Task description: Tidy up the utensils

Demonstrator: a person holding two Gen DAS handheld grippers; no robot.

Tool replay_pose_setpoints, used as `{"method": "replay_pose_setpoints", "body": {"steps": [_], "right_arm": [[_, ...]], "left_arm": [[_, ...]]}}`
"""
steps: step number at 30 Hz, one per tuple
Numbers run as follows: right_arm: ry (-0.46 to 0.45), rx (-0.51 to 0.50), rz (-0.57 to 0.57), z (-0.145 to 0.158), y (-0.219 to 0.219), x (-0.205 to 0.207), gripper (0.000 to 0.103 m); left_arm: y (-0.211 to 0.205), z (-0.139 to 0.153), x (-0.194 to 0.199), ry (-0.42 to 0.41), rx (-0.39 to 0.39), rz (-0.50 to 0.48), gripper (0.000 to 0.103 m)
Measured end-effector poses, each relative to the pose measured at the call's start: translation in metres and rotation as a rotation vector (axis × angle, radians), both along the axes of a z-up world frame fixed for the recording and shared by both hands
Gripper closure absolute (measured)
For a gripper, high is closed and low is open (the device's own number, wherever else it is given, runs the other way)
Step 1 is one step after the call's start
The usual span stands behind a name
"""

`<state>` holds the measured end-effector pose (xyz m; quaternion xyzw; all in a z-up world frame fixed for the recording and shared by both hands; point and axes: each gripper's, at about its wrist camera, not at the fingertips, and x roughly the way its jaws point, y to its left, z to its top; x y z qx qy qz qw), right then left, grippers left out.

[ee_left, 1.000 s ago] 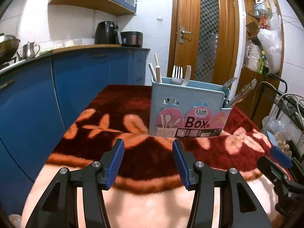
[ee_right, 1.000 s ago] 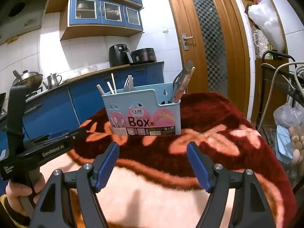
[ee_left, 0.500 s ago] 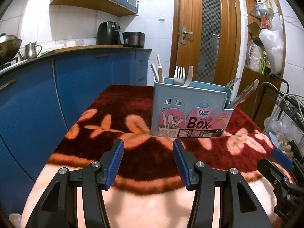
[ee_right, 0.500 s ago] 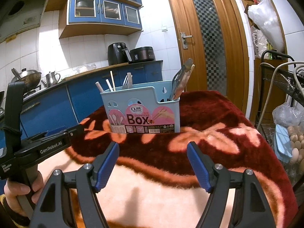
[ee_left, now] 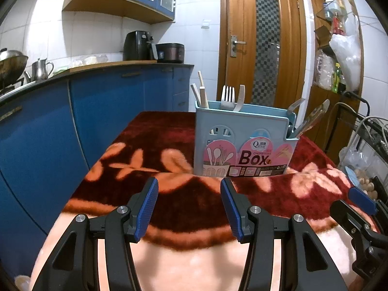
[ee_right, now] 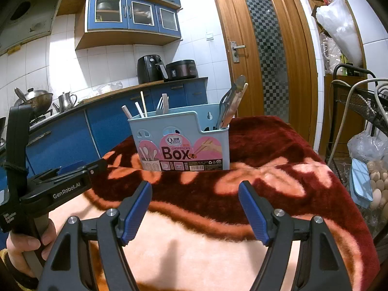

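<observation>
The box (ee_left: 245,143) stands upright on the blanket-covered desk (ee_left: 150,160), long side facing both cameras. Chopsticks (ee_left: 202,89) and fork (ee_left: 227,96) stand near vertical at its left end; the utensils (ee_left: 311,118) at its right end lean right. The left hand-held gripper (ee_left: 189,194) and the right hand-held gripper (ee_right: 195,195) hover wide apart, empty, short of the box.

Utensil box (ee_left: 245,143): walls hide the lower parts of all utensils; only tops show.
Chopsticks (ee_left: 202,89): count uncertain.
Fork (ee_left: 227,96): tines only.
Right-end utensils (ee_right: 230,104): overlapping, kinds unclear.
Box label (ee_right: 179,154): small print unreadable.
Right gripper (ee_left: 361,200): cut off by the left view's edge, one blue pad visible.
Hand (ee_right: 23,245): partly cut by the frame's edge.
Blanket (ee_right: 194,242): covers whatever supports it.
</observation>
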<state>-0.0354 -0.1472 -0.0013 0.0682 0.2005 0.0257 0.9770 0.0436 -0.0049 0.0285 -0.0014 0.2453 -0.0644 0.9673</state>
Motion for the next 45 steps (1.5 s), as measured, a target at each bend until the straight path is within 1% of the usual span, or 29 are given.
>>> {"method": "replay_pose_setpoints", "body": {"steps": [45], "right_arm": [[-0.001,0.0,0.0,0.0009,-0.0007,-0.0004,0.027]], "left_arm": [[-0.0012,0.003,-0.0017,-0.007,0.005,-0.003,0.048]]}}
